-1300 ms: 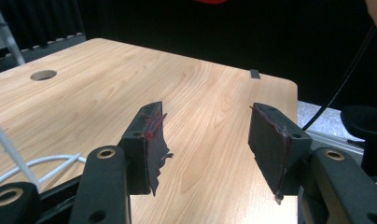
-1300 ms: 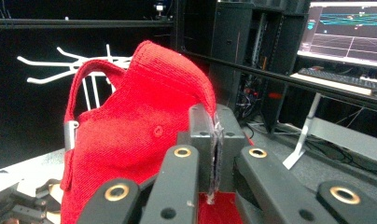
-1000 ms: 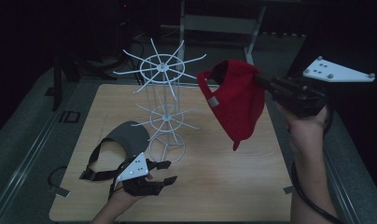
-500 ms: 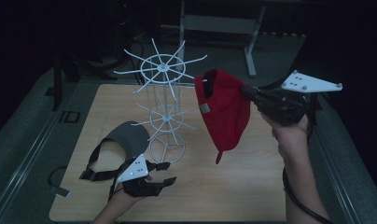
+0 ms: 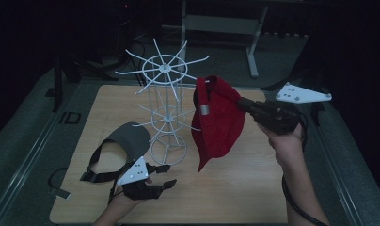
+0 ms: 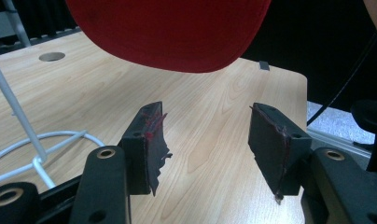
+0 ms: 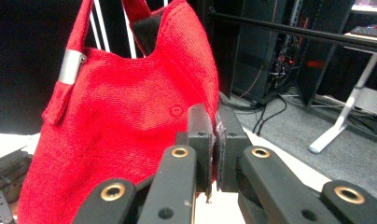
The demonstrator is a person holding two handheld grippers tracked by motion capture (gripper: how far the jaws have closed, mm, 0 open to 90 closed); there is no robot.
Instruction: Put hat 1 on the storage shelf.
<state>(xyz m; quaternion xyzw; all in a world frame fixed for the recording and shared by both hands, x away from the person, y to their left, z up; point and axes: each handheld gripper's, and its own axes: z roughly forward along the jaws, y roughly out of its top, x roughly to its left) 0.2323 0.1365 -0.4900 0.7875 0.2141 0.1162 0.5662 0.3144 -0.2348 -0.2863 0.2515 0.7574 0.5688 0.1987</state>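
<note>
A red cap (image 5: 218, 120) hangs brim down in the air just right of the white wire rack (image 5: 165, 108). My right gripper (image 5: 242, 104) is shut on the cap's crown fabric; in the right gripper view the pads (image 7: 215, 140) pinch the red cloth (image 7: 121, 126), and the jaws have just eased open a trifle with the fabric still between them. A grey visor (image 5: 127, 136) with black straps lies on the table left of the rack's base. My left gripper (image 5: 167, 184) rests near the front edge, open with nothing in it. In the left gripper view the cap's brim (image 6: 168, 28) hovers above its parted jaws (image 6: 205, 140).
The wooden table (image 5: 254, 188) has bare room at the front right and behind the rack. The rack's base ring (image 6: 37, 144) lies close to my left gripper. A dark floor and a desk frame (image 5: 254, 52) lie beyond the far edge. A cable (image 5: 296, 202) trails from the right hand.
My right gripper has come down and to the left with the red cap, so the cap hangs lower and closer to the rack. The left gripper has not moved.
</note>
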